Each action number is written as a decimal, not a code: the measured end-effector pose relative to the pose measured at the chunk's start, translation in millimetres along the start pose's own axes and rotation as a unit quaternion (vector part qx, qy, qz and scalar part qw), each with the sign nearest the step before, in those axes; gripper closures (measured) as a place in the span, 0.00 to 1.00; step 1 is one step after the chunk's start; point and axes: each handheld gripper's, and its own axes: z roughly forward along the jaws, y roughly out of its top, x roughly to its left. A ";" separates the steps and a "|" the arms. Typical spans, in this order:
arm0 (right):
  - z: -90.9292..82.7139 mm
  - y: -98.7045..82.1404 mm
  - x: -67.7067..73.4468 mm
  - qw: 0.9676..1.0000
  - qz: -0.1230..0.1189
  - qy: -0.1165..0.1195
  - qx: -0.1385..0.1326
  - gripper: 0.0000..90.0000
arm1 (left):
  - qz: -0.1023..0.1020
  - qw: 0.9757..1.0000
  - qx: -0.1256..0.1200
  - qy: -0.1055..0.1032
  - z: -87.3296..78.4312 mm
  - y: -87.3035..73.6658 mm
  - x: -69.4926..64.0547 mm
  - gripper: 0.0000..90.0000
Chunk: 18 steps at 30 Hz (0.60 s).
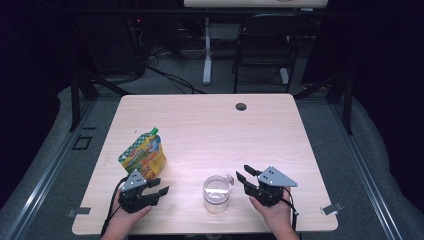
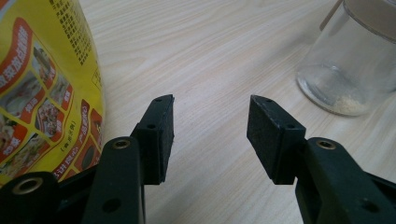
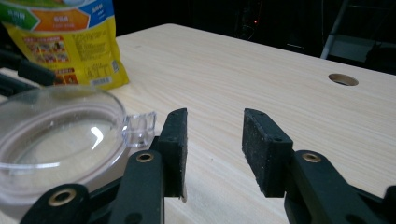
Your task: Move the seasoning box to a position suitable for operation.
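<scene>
Your left hand-held gripper (image 1: 159,186) sits at about 7 o'clock on the desk (image 1: 210,125), its jaws wide apart with nothing between them, and the yellow pouch (image 1: 143,155) stands just beside it at 11 o'clock from it. Your right hand-held gripper (image 1: 246,175) is at about 5 o'clock, jaws apart and holding nothing. The clear jar (image 1: 217,193) with its lid tab (image 3: 140,127) stands between your two grippers, just beside the right one at 9 o'clock from it.
</scene>
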 end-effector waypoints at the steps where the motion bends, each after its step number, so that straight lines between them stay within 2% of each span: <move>1: 0.1 -1.5 0.1 1.000 0.000 0.001 0.002 0.70 | 0.001 1.000 0.001 -0.001 0.2 0.2 -0.3 0.57; 4: 1.6 -7.5 -1.5 1.000 0.006 0.010 0.017 0.70 | 0.002 1.000 0.000 0.000 1.0 0.3 -0.6 0.57; 6: 1.7 -8.2 -1.5 1.000 0.008 0.012 0.016 0.70 | 0.003 1.000 0.001 0.000 0.7 0.4 -0.4 0.57; 7: 1.2 -9.9 -2.1 0.999 0.009 0.028 0.021 0.70 | 0.003 1.000 0.000 -0.001 0.5 0.4 -0.3 0.57; 11: 2.5 -12.8 -2.0 0.999 0.006 0.039 0.036 0.70 | 0.000 1.000 -0.003 0.002 -1.2 0.3 0.3 0.57; 12: 5.1 -15.6 -1.9 0.998 0.007 0.049 0.045 0.71 | 0.000 1.000 -0.003 0.003 -1.4 0.2 0.6 0.57; 18: 10.9 -18.5 1.8 0.996 -0.009 0.062 0.069 0.71 | 0.001 1.000 -0.003 0.001 -1.1 0.1 0.1 0.57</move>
